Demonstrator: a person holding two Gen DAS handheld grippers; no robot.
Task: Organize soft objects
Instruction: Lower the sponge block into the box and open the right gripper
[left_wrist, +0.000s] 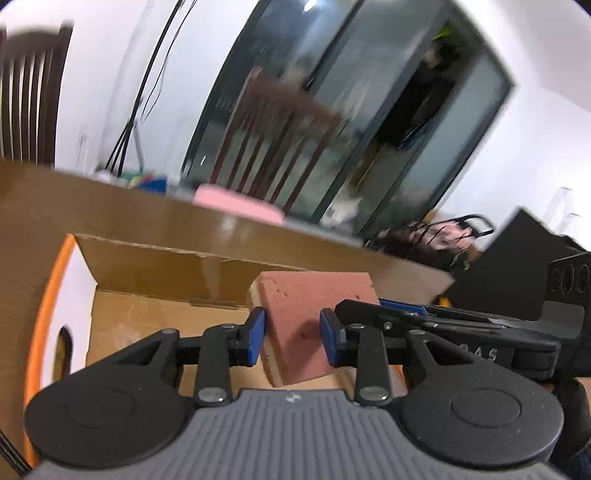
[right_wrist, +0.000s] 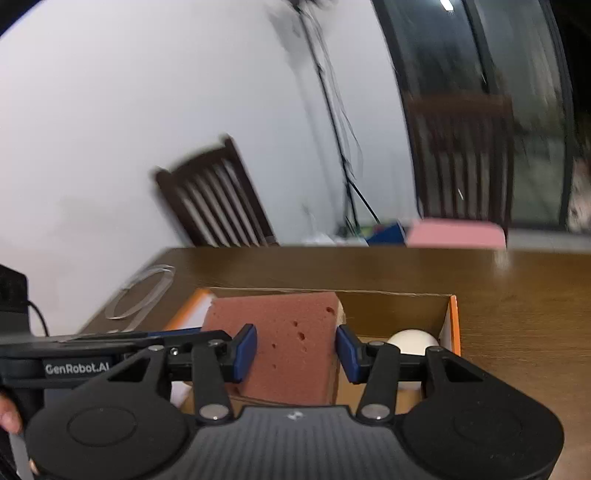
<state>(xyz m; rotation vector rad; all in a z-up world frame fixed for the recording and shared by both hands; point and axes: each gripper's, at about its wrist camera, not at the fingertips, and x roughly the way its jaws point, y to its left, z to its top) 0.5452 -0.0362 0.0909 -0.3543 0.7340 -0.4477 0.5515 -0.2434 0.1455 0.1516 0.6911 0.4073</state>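
Observation:
In the left wrist view my left gripper (left_wrist: 291, 326) is shut on a reddish-brown sponge (left_wrist: 299, 314) with a beige underside, and both blue pads press its sides. It hangs over an open cardboard box (left_wrist: 155, 273) with an orange rim. The right gripper's fingers (left_wrist: 406, 314) reach in from the right, close beside the sponge. In the right wrist view my right gripper (right_wrist: 295, 345) is shut on a reddish-brown sponge (right_wrist: 288, 332) above the same box (right_wrist: 399, 306). A white ball (right_wrist: 412, 341) lies inside the box. I cannot tell whether both grippers hold one sponge.
The box stands on a brown wooden table (right_wrist: 517, 295). A pink block (right_wrist: 456, 232) lies at the table's far edge. A clear ring (right_wrist: 140, 295) lies on the left of the table. Dark wooden chairs (right_wrist: 218, 203) stand behind it. A person's hand (right_wrist: 9, 413) holds the left gripper.

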